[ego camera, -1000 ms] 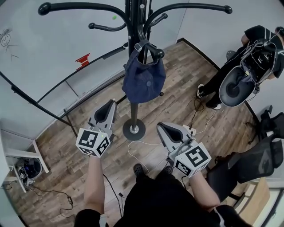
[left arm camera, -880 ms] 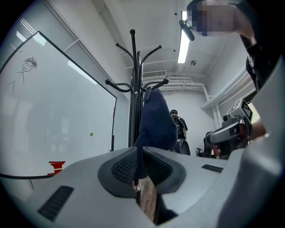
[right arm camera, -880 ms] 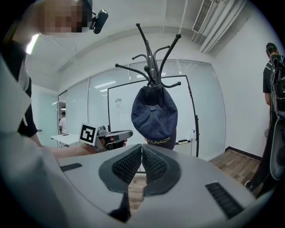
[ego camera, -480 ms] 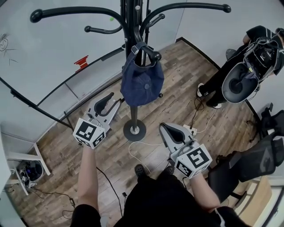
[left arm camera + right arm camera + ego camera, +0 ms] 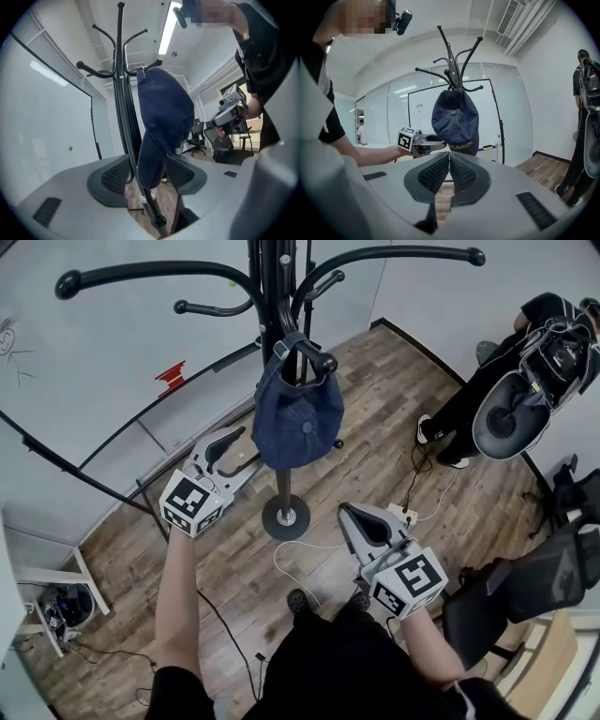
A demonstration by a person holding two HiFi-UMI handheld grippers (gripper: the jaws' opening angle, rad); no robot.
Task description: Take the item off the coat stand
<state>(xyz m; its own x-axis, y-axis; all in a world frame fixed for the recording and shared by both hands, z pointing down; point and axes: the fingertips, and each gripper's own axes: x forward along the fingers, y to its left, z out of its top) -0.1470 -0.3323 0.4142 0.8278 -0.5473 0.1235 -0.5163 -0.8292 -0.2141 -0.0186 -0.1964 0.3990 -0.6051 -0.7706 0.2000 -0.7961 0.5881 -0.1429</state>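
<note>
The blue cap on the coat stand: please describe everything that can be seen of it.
The cap is dark blue cloth with a button on its crown. It hangs limp by its back strap from a low hook of the black coat stand, crown facing out. Small yellow print runs along its lower edge. That edge shows between the jaws of the left claw, which are opening and do not press it.
</note>
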